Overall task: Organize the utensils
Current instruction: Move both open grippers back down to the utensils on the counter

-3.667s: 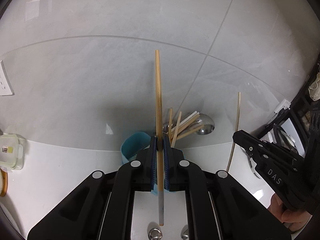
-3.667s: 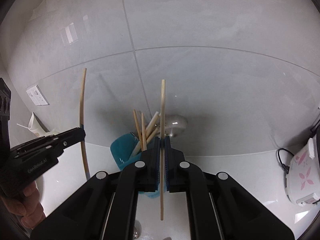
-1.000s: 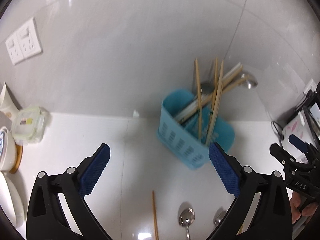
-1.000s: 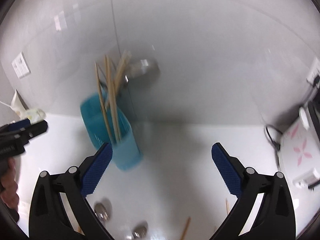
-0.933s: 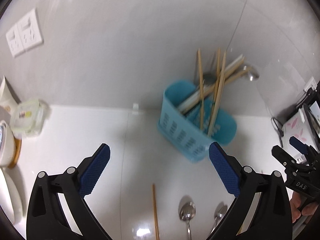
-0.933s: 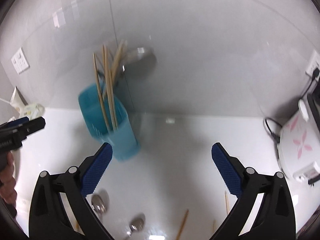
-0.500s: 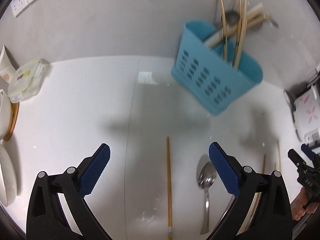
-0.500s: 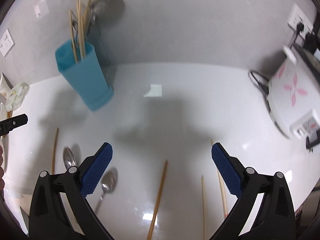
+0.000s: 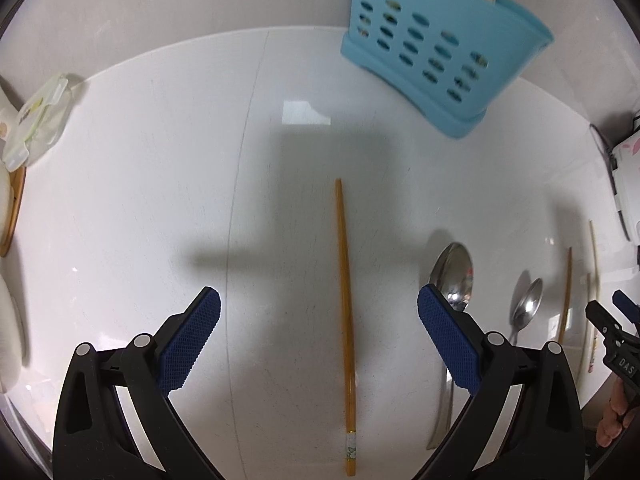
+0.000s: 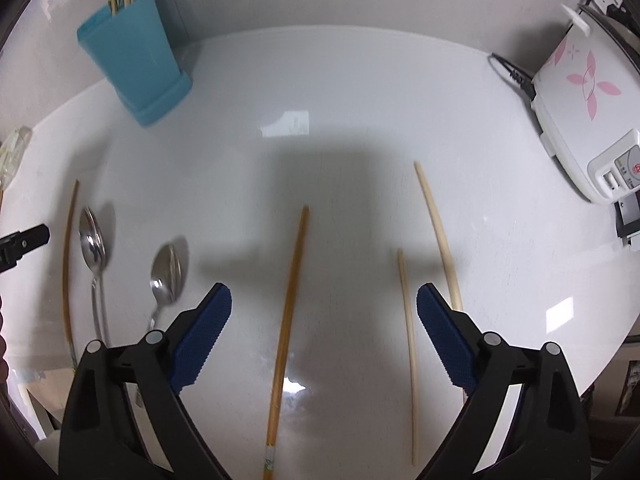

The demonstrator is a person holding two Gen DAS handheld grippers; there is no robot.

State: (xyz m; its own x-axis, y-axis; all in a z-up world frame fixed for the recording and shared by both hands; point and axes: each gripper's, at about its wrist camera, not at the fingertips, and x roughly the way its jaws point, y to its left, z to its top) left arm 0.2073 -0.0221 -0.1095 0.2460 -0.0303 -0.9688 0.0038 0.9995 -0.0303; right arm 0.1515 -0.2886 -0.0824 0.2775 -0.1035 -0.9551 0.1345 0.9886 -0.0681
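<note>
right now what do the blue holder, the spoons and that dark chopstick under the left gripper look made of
Blue holder: likely plastic, matte, moulded oval holes. Spoons: probably polished steel, mirror-like glare. Dark chopstick: seemingly lacquered wood or bamboo, amber with slight sheen.

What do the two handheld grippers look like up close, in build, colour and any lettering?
Both match: the left gripper and right gripper have black angular plastic linkage arms with round silver pivot pins and slim fingers faced with dark blue, finely cross-hatched pads. Seen from the left wrist view, the right gripper's black body carries white "DAS" lettering. No cables or sleeves are visible.
</note>
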